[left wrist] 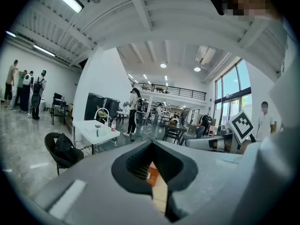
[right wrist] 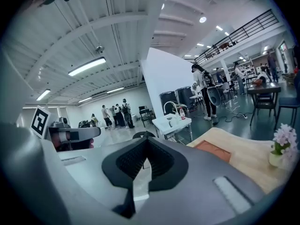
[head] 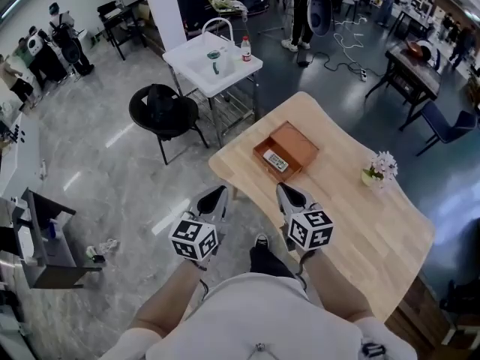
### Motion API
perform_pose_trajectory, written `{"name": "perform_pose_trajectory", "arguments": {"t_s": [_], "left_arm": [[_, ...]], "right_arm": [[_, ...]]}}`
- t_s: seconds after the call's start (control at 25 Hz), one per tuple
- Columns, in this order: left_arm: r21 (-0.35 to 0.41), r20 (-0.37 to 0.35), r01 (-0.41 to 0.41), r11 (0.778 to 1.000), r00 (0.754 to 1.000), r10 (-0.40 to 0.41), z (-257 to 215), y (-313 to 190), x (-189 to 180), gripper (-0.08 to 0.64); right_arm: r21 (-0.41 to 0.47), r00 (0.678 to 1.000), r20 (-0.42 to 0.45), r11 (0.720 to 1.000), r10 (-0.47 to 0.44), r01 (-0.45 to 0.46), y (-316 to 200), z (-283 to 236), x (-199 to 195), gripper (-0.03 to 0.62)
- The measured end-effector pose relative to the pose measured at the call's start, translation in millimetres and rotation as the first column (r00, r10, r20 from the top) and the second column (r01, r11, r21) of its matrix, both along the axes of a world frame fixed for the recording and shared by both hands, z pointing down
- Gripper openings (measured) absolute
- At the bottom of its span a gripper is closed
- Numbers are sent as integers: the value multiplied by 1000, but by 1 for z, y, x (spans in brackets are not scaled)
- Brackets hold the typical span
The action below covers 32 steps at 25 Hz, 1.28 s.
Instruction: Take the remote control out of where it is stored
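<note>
The pale wooden table with rounded corners spreads ahead of the right gripper's fingers and off to their right. The left gripper's fingers hang just off its near corner, above the grey floor. Well beyond both pairs of fingers stands a white square table with a sink and a curved tap. A black round chair with a dark bag on it sits further left of that.

On the wood, a short way ahead of the right fingers, lies a shallow brown rectangular box, open at the top. The left gripper and right gripper are held side by side, apart from each other. Each has its fingertips drawn together and nothing between them. Each gripper's own view confirms it, for the left and the right.

A small pot of pale pink flowers stands well to the right of the fingers. The slim light-coloured remote control rests inside the box, at the end nearest the fingers, untouched.
</note>
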<state>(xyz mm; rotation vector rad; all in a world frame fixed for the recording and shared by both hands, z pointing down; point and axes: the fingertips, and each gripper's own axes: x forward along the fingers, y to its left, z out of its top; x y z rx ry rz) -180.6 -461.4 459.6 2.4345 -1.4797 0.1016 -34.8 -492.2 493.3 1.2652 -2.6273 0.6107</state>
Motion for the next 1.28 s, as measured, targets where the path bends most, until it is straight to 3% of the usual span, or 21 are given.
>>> {"name": "perform_pose_trajectory", "arguments": {"t_s": [0.4, 0.68, 0.96, 1.16, 1.28], "left_arm": [[-4, 23, 52, 999, 998, -52, -2, -140, -1, 0], [-41, 23, 11, 999, 1000, -10, 19, -184, -6, 0], [-92, 1, -53, 994, 999, 54, 40, -204, -12, 0], [-144, -12, -74, 987, 997, 73, 71, -209, -17, 0], [-185, -28, -75, 980, 997, 71, 95, -213, -19, 0]], "right_arm": [[-7, 998, -4, 998, -64, 64, -151, 3, -5, 28], [-40, 998, -17, 998, -54, 54, -188, 23, -17, 28], [-82, 997, -70, 996, 21, -27, -203, 38, -6, 28], [-148, 985, -166, 986, 56, -81, -226, 93, 13, 28], [-225, 969, -245, 971, 28, -85, -236, 148, 23, 28]]}}
